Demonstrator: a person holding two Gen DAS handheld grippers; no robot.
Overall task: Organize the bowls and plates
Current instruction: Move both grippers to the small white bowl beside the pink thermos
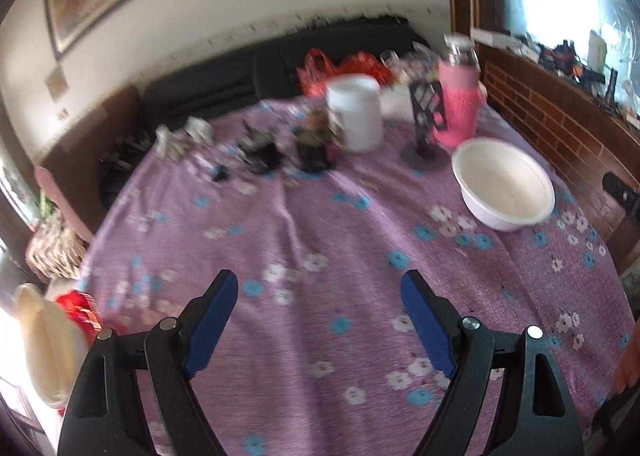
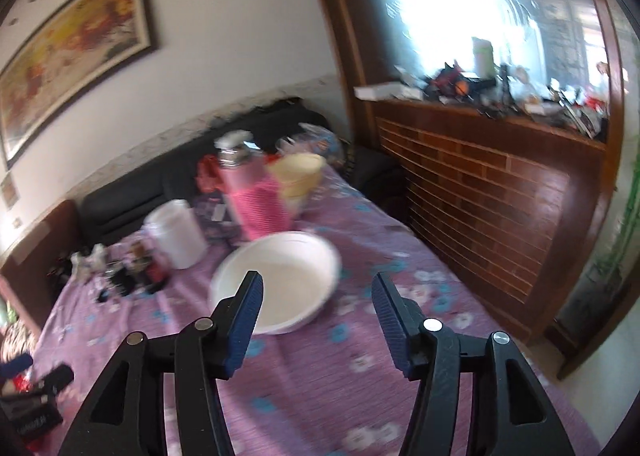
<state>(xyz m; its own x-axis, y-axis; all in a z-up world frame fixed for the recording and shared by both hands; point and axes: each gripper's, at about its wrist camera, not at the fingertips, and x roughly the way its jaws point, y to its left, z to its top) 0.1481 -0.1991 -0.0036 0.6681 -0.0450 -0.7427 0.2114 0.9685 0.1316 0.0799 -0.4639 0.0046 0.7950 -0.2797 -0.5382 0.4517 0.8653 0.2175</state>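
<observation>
A wide, shallow white bowl [image 1: 505, 188] [image 2: 280, 280] sits upright and empty on the purple floral cloth covering the surface [image 1: 304, 248], toward two o'clock in the left wrist view, with a pink-sleeved bottle [image 1: 460, 104] just behind it at eleven o'clock.

Pink bottle [image 1: 458, 104], white jar [image 1: 354, 114] upright on floral purple cloth [image 1: 320, 240].
</observation>
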